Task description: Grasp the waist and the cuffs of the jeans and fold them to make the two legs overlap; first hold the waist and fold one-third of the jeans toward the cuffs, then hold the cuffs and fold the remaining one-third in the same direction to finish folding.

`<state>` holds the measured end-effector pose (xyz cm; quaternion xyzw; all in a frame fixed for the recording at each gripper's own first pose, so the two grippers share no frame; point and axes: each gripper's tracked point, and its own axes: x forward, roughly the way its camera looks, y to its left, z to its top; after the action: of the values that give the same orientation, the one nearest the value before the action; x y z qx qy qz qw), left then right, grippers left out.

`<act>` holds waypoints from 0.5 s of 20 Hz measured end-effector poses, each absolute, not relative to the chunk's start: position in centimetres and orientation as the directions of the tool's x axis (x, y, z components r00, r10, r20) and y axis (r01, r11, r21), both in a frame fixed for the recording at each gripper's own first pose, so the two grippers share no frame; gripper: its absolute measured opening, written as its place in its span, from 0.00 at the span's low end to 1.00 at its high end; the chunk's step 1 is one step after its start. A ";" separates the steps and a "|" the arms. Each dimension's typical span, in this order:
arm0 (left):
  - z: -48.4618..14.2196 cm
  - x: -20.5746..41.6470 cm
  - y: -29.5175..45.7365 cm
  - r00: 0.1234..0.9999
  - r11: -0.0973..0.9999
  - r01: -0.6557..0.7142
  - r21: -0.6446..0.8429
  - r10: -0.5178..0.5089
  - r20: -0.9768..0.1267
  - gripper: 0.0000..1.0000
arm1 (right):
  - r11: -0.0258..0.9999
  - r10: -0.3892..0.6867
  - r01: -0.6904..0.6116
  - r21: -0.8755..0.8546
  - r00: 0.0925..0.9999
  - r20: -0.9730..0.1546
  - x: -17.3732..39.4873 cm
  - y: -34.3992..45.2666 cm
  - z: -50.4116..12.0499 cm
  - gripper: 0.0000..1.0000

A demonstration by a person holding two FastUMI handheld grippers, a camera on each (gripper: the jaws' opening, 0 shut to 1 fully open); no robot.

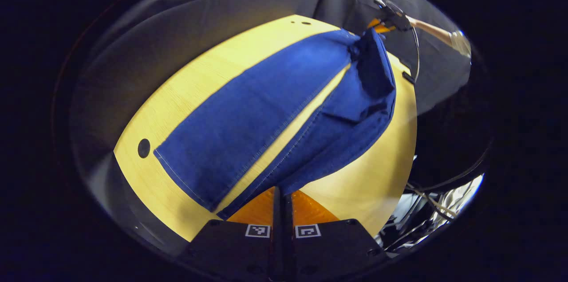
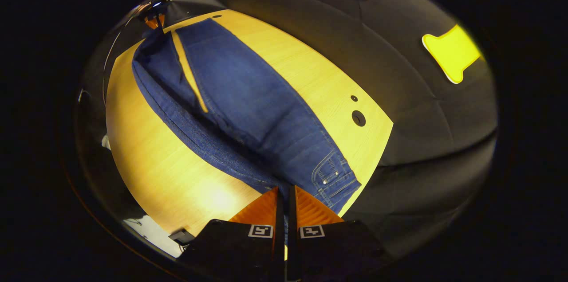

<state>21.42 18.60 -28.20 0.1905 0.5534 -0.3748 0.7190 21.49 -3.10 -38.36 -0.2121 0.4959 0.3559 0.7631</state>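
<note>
Black hand-held gripper (image 1: 282,195) bodies, square coded markers

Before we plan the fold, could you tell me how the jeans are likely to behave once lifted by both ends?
Probably floppy: the jeans already sag between the left gripper and right gripper. Likely fairly heavy denim, so the middle should droop. Unlikely to slip, as both grippers look clamped on the cloth.

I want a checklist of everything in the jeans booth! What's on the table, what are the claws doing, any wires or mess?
Surface: wooden table, round holes near its edge.
Job's things: blue jeans, one leg flat, the other lifted.
Clutter: nothing seen.
Claws: left claw shut on the lifted leg's cuff; right claw shut on the waist.
Cables: cable bundle beside the table.
Surroundings: black cloth wall; a sleeve behind the far claw.
</note>
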 end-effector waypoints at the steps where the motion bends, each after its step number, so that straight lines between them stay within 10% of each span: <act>1: -28.2 22.9 19.1 0.113 0.667 0.731 -0.144 -0.326 -0.939 0.06 | 0.673 0.335 -0.739 0.037 0.259 -0.906 23.5 -3.1 -38.4 0.07; 5: -30.3 27.2 20.5 0.038 0.777 0.585 -0.234 -0.314 -0.949 0.06 | 0.784 0.333 -0.601 0.156 0.194 -0.923 29.2 -2.9 -42.0 0.07; 10: -33.6 35.4 20.9 0.191 0.894 0.407 -0.187 -0.284 -0.940 0.06 | 0.813 0.233 -0.573 0.102 0.160 -0.959 32.9 -1.5 -49.2 0.07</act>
<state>35.41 20.88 -33.55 0.0517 0.5950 -0.2244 0.7700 32.90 -1.54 -49.18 -0.1444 0.5892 0.2697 0.7479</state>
